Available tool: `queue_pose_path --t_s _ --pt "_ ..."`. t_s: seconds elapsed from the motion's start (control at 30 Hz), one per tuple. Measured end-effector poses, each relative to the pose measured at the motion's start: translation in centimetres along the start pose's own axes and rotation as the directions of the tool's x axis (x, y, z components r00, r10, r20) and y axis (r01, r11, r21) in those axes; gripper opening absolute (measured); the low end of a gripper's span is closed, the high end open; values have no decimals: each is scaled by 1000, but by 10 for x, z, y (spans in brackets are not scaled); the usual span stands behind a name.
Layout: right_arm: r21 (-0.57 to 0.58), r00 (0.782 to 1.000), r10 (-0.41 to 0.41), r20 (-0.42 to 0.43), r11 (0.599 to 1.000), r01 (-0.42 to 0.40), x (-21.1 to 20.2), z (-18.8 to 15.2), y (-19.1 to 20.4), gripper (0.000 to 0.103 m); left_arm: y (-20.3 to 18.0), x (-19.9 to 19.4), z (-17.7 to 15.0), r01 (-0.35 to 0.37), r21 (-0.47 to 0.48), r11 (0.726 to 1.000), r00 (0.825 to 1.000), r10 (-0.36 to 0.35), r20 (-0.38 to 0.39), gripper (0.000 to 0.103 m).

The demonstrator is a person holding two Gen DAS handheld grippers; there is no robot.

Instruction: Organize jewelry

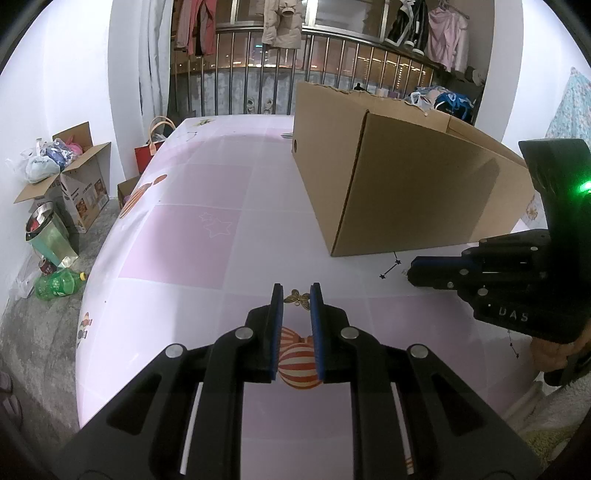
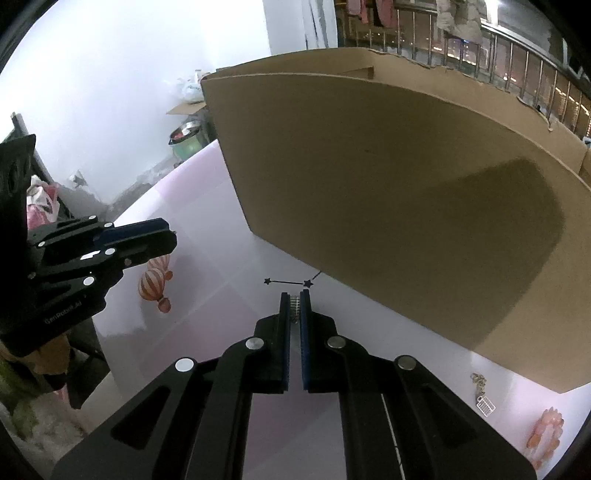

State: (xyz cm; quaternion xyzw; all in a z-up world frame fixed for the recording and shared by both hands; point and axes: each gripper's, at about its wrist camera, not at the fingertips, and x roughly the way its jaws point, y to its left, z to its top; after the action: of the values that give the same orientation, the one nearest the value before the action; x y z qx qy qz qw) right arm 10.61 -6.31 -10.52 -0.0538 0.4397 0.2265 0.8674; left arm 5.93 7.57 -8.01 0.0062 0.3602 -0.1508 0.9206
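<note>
Already the left gripper [image 1: 296,295] pinches a butterfly charm [image 1: 296,297] and the right gripper [image 2: 294,300] a small silvery piece [image 2: 294,304] beside the cardboard box [image 2: 388,192], so either thin trinket could slip during lifting.

Table [image 1: 192,236]: pink-and-white checked cloth printed with striped hot-air balloons [image 1: 297,363], faint star outlines and thin black star-and-line marks [image 2: 288,283].

Floor left of table: open cardboard carton [image 1: 79,184] stuffed with plastic bags [image 1: 38,164]; shiny metal bin [image 1: 46,229]; green plastic bottle [image 1: 59,282] on its side, a red can [image 1: 46,266] just beside it. A red bag with tan handles [image 1: 153,147] stands against the table's far corner.

Background: metal balcony railing [image 1: 332,55]. Clothes hang above it, among them a beige coat [image 1: 282,22] and a pink top [image 1: 447,33]. White curtain [image 1: 151,59] at left.
</note>
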Motion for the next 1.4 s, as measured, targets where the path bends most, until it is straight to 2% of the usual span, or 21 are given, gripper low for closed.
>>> queue_pose_path --t_s 0.37,0.67,0.9,1.07,1.17,1.23,1.4 --pt "16 999 -5 36 1000 4 -19 0 -10 5 -2 -4 1 3 14 1000 1000 -3 10 13" --pt "2 995 -12 103 1000 12 -52 -3 -11 5 -14 -27 9 -6 64 998 998 2 60 13" --pt "23 981 1 196 1000 -5 -95 1 -14 5 -31 -65 34 29 130 991 986 -49 160 13" --pt "45 955 -9 295 999 -5 -129 15 -27 5 -48 -79 66 104 179 978 964 -144 224 13" --pt "60 941 -34 338 998 14 -140 28 -42 5 -61 -77 89 133 214 968 953 -184 239 13" --pt "83 939 -49 341 996 22 -140 35 -57 5 -71 -67 104 149 238 960 949 -206 238 13" --pt "171 953 -98 286 984 50 -123 52 -101 5 -95 -18 129 179 253 951 965 -219 142 13"
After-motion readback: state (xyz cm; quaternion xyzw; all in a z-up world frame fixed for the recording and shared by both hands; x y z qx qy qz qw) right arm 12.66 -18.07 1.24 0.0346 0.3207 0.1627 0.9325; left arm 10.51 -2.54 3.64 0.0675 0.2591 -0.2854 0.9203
